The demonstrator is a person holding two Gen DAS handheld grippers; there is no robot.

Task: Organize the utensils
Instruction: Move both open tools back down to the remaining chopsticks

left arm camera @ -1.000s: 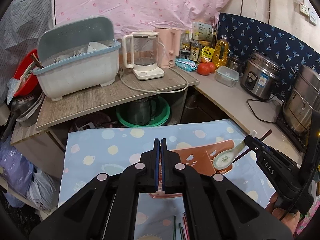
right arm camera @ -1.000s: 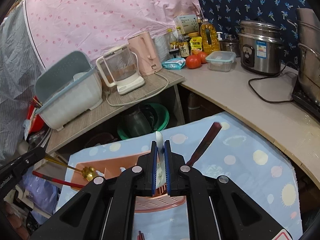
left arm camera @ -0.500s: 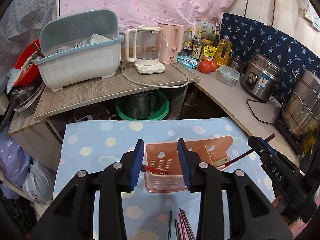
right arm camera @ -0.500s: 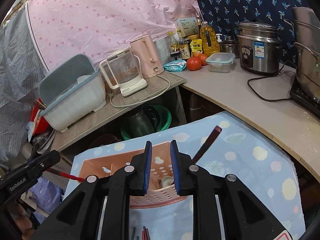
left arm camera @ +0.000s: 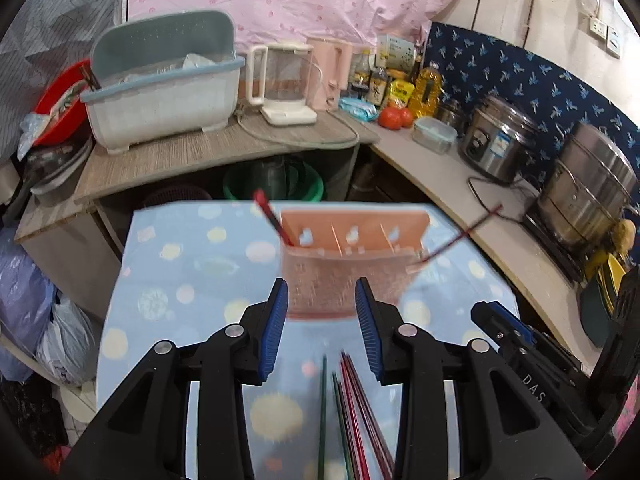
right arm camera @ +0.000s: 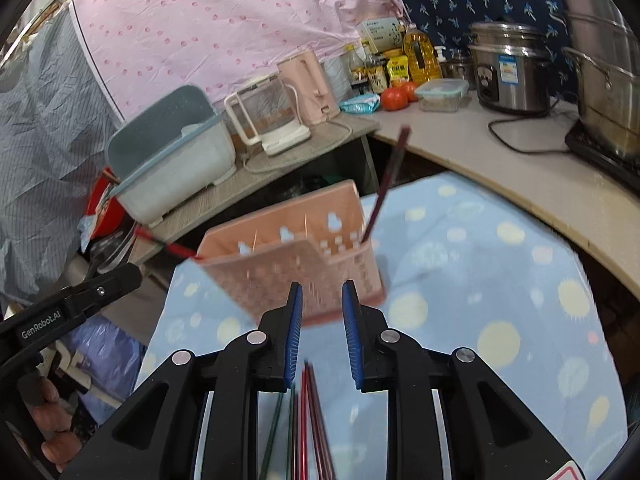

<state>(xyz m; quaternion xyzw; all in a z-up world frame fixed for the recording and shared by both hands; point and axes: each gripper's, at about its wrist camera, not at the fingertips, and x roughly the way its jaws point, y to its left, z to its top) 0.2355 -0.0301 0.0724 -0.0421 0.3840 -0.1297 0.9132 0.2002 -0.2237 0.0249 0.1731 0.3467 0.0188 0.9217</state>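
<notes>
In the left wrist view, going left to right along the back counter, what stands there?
Red basin → dish rack → glass kettle → pink kettle → tomatoes → lidded food container → rice cooker → steel steamer pot.

The left gripper (right arm camera: pixel 68 312) carries the white marking "GenRobot.AI" along its arm, and the right gripper (left arm camera: pixel 516 332) carries the letters "DAS"; labels on the bottles (right arm camera: pixel 378 74) are not legible.
</notes>
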